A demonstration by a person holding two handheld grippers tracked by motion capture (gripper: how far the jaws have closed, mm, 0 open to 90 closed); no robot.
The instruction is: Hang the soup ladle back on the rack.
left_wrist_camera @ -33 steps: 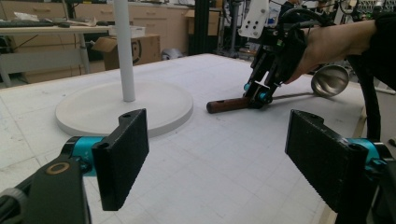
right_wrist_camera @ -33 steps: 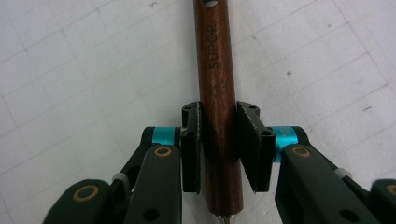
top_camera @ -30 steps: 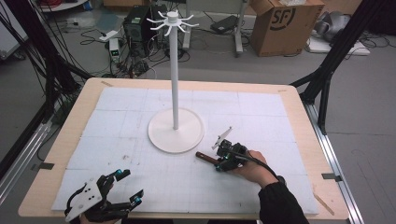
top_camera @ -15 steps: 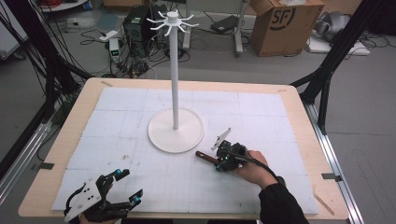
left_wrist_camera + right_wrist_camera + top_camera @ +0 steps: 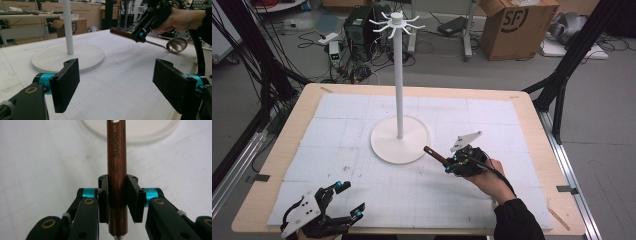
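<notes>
- Right gripper (image 5: 451, 164): sits right of centre in the high view, in my right hand (image 5: 490, 176); its jaws are clamped on the dark wooden handle of the ladle (image 5: 117, 170).
- In the right gripper view, the handle runs up the middle of the frame between the two black jaws, which press on it from both sides; a hanging hole shows at its top end, and lettering runs along the wood.
- In the left gripper view, the ladle (image 5: 155, 42) appears in the upper right, raised above the table, with the steel bowl at the far right of the frame and the handle end pointing left.
- Left gripper (image 5: 346, 199): lies in the lower left of the high view, near the table's front edge; my jaws stand wide apart with nothing between them.
- White stand (image 5: 399, 75): a tall pole with short prongs at the top, rising from a round base at the centre of the frame; the handle tip lies just right of that base.
- Table (image 5: 312, 92): a wooden top covered by a white gridded mat.
</notes>
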